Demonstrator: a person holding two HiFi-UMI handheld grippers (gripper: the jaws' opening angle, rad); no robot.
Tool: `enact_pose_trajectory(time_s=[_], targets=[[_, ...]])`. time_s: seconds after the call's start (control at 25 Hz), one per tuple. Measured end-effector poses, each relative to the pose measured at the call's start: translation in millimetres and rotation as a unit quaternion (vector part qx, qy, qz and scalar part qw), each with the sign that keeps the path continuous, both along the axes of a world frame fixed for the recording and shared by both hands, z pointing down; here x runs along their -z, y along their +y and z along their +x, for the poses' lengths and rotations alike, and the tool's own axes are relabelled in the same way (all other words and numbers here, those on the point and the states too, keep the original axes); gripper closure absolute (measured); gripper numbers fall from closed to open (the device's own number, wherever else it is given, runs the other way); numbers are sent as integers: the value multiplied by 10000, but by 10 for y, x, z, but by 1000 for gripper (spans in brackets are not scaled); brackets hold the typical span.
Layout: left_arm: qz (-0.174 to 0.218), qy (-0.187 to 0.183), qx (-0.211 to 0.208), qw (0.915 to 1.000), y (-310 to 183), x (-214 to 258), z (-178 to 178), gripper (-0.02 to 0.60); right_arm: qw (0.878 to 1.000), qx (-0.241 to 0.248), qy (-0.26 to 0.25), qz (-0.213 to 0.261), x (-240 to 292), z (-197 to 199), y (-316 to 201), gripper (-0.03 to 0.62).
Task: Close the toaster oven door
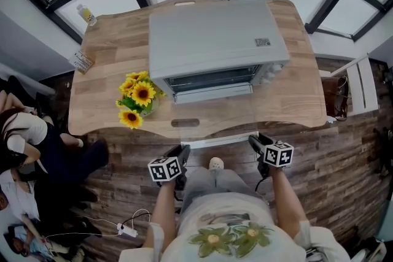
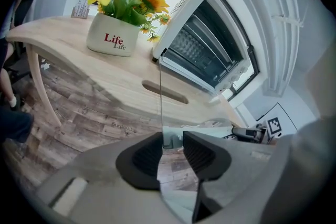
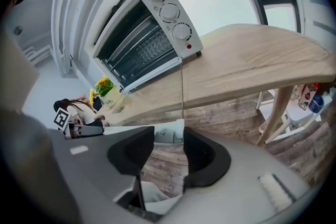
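- Right at the front edge of the surface (image 1: 110,52), both tongs sit low over the plank floor (image 1: 344,156), one at each end of the door handle (image 1: 224,138).
- Left tongs (image 2: 172,141): part-way apart, loose rather than clenched. The handle's left end shows in the gap at the tips, with the glass door's side edge running down to it.
- Right tongs (image 3: 168,136): same deal, half open and not clamped, with the handle's right end in the gap.
- The oven door (image 1: 227,116) is dropped flat open. It's see-through, so the wood shows through it, and its handle hangs out past the surface edge.
- Just left of the door there's a white pot (image 2: 113,39) of sunflowers (image 1: 138,98).
- The toaster oven (image 1: 212,40) sits mid-surface behind the door. Its rack is visible inside and there are three knobs (image 3: 170,12) down its right side.
- Far back left corner: a small bottle (image 1: 87,14), well apart from the oven.
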State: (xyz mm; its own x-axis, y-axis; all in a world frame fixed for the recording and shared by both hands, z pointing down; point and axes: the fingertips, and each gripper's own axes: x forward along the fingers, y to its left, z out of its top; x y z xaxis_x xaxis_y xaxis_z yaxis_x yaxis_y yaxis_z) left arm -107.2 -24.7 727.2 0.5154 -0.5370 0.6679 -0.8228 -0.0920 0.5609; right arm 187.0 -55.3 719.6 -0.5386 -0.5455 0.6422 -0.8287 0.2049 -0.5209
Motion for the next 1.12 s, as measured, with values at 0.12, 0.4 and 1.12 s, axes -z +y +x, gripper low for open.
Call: enact_pose_trajectory(time_s=[0.12, 0.4, 1.12], targets=[[49, 59, 15, 10000, 11, 47, -4, 448, 10000, 10, 76, 63, 45, -3, 16, 416], [76, 142, 121, 9998, 20, 165, -19, 448, 9997, -16, 100, 243, 184, -1, 26, 414], [-21, 311, 216, 9993, 3, 560, -41, 446, 9929, 479, 491, 974, 467, -77, 144, 349]])
